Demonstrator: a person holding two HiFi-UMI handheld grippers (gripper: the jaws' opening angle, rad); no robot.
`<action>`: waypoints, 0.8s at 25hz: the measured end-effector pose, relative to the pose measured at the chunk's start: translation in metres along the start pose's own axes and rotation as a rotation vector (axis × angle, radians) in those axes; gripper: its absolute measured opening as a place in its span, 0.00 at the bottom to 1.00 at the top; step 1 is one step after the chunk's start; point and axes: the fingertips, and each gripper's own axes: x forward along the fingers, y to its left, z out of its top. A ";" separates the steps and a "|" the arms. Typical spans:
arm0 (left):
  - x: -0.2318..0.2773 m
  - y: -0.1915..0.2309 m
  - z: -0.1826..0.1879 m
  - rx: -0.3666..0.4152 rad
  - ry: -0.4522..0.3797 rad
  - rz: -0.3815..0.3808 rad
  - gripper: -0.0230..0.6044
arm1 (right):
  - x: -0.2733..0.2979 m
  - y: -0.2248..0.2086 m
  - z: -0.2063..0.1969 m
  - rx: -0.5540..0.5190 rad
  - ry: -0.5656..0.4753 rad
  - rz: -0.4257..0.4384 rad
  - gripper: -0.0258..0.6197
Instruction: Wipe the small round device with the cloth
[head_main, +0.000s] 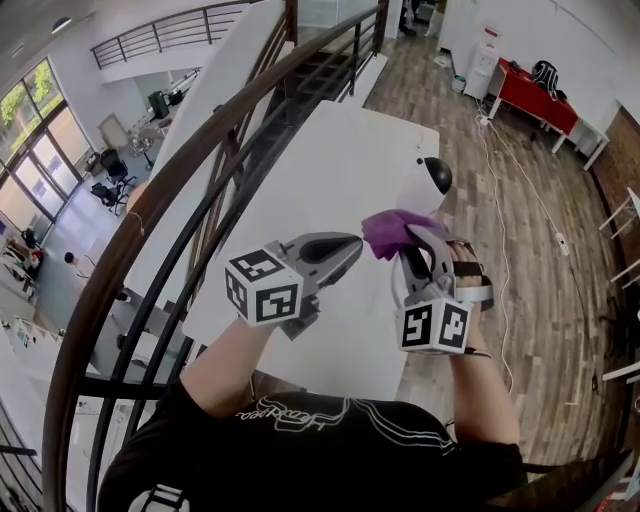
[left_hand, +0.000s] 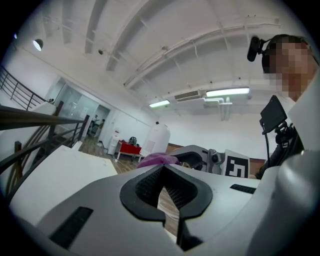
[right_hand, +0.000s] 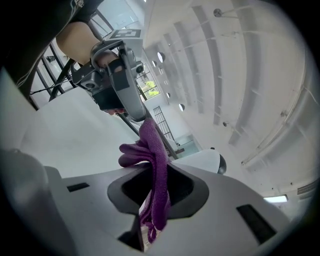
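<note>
Over the white table (head_main: 330, 170) beside the dark stair railing (head_main: 150, 190), a person in a black shirt held both grippers above the surface. The left gripper (head_main: 352, 246) (left_hand: 164, 192) pointed roughly level, its jaws closed together with nothing between them. The right gripper (head_main: 415, 240) (right_hand: 155, 200) had its jaws clamped on a purple cloth (head_main: 392, 232) (right_hand: 152, 155) (left_hand: 159, 160), which bunched out ahead of the tips and trailed back between the pads. The small round device (head_main: 428, 182) (right_hand: 207, 161) (left_hand: 159, 139), white-bodied with a black face, stood on the table just beyond the cloth. Contact between cloth and device could not be determined.
</note>
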 end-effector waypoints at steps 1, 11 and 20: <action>0.000 0.002 -0.002 -0.007 0.003 0.003 0.05 | 0.001 0.002 -0.001 0.001 0.001 0.008 0.14; -0.007 -0.004 -0.023 -0.026 0.020 0.036 0.05 | -0.020 0.027 -0.002 0.170 -0.056 0.151 0.14; -0.013 -0.084 -0.002 0.085 -0.012 0.082 0.05 | -0.108 0.003 -0.013 0.630 -0.190 0.240 0.14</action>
